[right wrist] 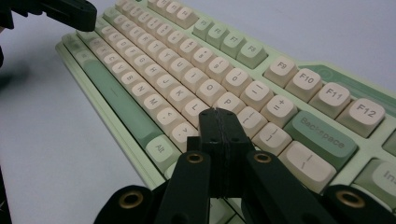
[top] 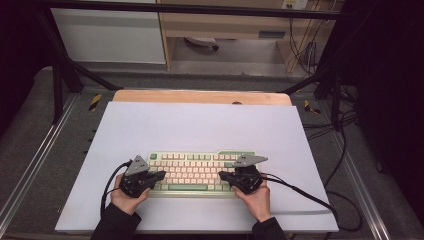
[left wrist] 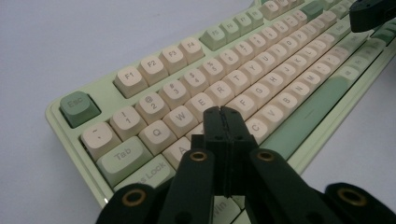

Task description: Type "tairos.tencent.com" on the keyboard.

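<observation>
Wooden table (top: 200,96) carries a white sheet (top: 200,127) over most of its top; a green-and-cream keyboard (top: 200,171) lies on the sheet near the front edge.

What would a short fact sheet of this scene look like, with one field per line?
Setting: white table seen from above
Main thing: green and cream keyboard, lying flat near the person's edge
Left gripper: jaws shut, nothing between them, tips over the letter keys near the keyboard's left end
Right gripper: jaws shut, nothing between them, tips over the keys near P and L
Hands: left hand and right hand each hold one gripper
Contact with keys: cannot tell
</observation>
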`<state>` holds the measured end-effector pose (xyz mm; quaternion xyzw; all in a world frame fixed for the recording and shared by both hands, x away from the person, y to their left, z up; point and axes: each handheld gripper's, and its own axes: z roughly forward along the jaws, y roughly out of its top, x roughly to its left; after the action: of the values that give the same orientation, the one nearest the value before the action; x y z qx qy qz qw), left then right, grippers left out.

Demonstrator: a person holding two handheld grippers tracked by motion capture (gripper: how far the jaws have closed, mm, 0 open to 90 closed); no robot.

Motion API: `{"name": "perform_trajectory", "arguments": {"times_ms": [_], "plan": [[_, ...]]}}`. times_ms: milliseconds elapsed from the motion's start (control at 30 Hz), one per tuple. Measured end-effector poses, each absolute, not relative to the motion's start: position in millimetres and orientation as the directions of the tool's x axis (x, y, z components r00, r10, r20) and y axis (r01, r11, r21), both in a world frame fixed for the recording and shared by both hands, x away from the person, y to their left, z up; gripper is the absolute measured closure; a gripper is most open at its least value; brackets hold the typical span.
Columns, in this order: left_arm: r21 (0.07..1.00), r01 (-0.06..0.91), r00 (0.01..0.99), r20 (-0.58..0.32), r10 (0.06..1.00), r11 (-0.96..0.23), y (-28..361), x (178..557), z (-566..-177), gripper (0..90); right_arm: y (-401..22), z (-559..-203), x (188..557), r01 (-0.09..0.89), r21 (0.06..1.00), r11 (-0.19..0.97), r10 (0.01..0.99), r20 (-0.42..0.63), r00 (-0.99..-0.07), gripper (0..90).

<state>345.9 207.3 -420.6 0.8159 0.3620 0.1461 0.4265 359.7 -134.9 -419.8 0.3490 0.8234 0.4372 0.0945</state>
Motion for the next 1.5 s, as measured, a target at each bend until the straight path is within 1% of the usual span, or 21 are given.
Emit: {"name": "perform_trajectory", "arguments": {"times_ms": [333,733,1133,1500], "plan": [[0.801,0.456,0.703,-0.057,0.709,-0.388,193.7,346.1,-413.7,89.9,-137.0,-421.4,359.7,0.497,0.779,0.381,0.658,0.149,-0.738,89.9],[0.795,0.454,0.706,-0.045,0.706,-0.403,175.7,358.9,-410.3,89.9,-137.3,-422.3,359.7,0.501,0.777,0.382,0.659,0.151,-0.737,89.8],[0.782,0.46,0.711,-0.041,0.702,-0.42,152.9,371.9,-419.0,89.9,-138.0,-421.2,359.5,0.496,0.781,0.38,0.657,0.15,-0.738,89.9],[0.774,0.47,0.703,-0.038,0.71,-0.425,146.4,379.1,-428.3,89.9,-138.3,-420.5,359.2,0.495,0.782,0.379,0.657,0.149,-0.739,89.9]]}}
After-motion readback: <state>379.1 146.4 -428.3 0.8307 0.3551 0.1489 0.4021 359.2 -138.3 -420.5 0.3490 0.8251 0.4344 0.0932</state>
